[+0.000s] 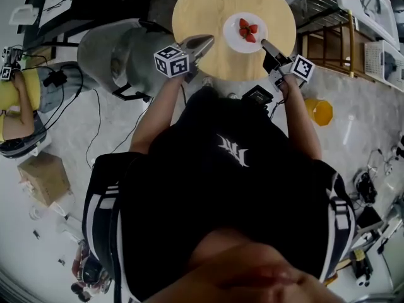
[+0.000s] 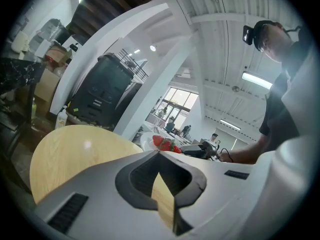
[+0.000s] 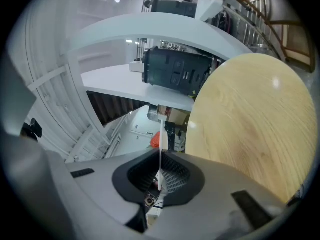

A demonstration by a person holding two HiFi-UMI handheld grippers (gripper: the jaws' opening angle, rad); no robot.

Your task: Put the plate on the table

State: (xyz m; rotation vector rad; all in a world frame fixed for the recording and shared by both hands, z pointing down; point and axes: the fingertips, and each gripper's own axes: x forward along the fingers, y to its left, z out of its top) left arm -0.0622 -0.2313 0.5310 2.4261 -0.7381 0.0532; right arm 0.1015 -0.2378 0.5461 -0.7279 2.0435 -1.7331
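Note:
A white plate (image 1: 235, 35) with a few strawberries (image 1: 247, 29) is over the round wooden table (image 1: 202, 5), right of its middle. My right gripper (image 1: 266, 44) is shut on the plate's near right rim. In the right gripper view the plate (image 3: 160, 145) runs edge-on between the jaws of that gripper (image 3: 160, 158). Whether the plate rests on the wood or hovers just above it I cannot tell. My left gripper (image 1: 207, 41) is shut and holds nothing, over the table's near edge, left of the plate (image 2: 148, 144).
A grey padded seat (image 1: 117, 50) stands left of the table and a wooden frame (image 1: 328, 43) right of it. An orange object (image 1: 320, 112), a cardboard box (image 1: 44, 178) and cables lie on the floor.

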